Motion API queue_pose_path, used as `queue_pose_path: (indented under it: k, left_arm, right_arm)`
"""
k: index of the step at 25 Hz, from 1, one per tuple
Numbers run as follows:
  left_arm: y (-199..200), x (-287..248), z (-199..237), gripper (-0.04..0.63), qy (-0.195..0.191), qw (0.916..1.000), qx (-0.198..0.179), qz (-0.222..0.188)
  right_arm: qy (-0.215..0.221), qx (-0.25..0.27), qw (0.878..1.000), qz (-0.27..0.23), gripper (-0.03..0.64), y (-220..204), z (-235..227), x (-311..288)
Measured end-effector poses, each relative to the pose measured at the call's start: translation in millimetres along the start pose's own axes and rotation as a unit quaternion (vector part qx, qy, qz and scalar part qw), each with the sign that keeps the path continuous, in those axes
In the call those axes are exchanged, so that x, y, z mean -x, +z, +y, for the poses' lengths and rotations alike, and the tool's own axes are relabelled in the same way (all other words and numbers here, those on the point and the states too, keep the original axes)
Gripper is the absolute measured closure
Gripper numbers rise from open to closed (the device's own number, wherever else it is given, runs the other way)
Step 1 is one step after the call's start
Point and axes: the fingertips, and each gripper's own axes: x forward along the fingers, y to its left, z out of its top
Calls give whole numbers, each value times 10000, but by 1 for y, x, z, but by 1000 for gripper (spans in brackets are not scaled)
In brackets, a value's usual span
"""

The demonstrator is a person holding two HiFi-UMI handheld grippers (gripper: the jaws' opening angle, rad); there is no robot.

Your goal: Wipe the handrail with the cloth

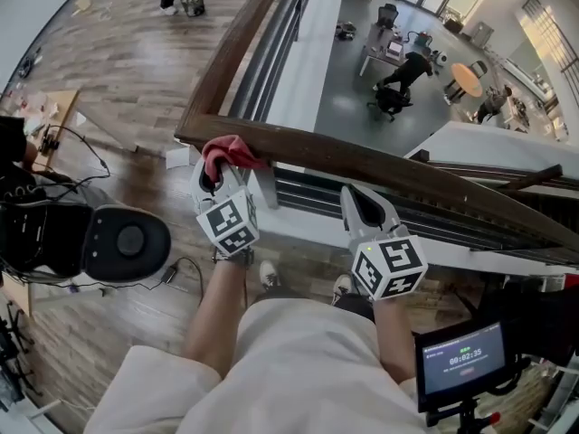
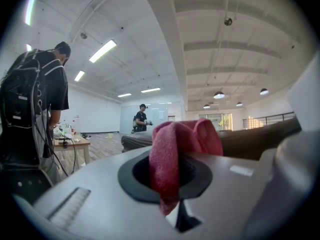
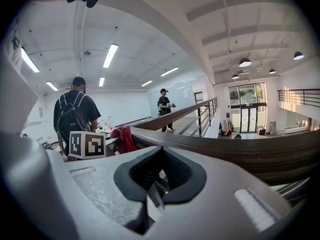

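Note:
A red cloth [image 1: 230, 152] lies over the corner of the dark wooden handrail [image 1: 380, 168], pinched in my left gripper [image 1: 217, 177]. In the left gripper view the cloth [image 2: 175, 156] fills the gap between the jaws, with the handrail [image 2: 255, 141] just behind it. My right gripper [image 1: 365, 208] hangs just below the rail, to the right of the cloth, its jaws shut with nothing in them. From the right gripper view the handrail [image 3: 235, 149] runs across ahead, and the cloth [image 3: 122, 138] and the left gripper's marker cube [image 3: 86, 145] show at the left.
Beyond the rail is a drop to a lower floor with desks and people [image 1: 403, 70]. A black tripod-mounted device [image 1: 99, 240] stands at my left, a screen [image 1: 463, 358] at my lower right. People [image 3: 75, 114] stand at a table [image 2: 70, 145] behind.

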Motion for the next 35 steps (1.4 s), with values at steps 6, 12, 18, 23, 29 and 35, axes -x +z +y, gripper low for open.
queue_pose_path:
  k: [6, 12, 18, 23, 29, 35]
  left_arm:
    - [-13, 1, -15, 572, -98, 9999, 54, 42]
    - [-17, 9, -33, 574, -158, 9999, -30, 36]
    - [-24, 19, -64, 574, -574, 9976, -352, 150]
    - [-27, 24, -81, 574, -823, 9953, -484, 176]
    - [-34, 32, -105, 574, -958, 9939, -479, 269]
    - [-27, 39, -148, 572, -984, 9935, -443, 367]
  right_arm:
    - [-116, 3, 9999, -31, 614, -7, -15, 7]
    - [-198, 38, 9998, -63, 614, -13, -28, 16]
    - [-258, -18, 9997, -42, 614, -18, -35, 20]
    - [-330, -31, 9994, -66, 614, -18, -34, 18]
    - [-442, -98, 9989, -90, 614, -25, -50, 29]
    - [-532, -209, 9983, -131, 614, -20, -88, 52]
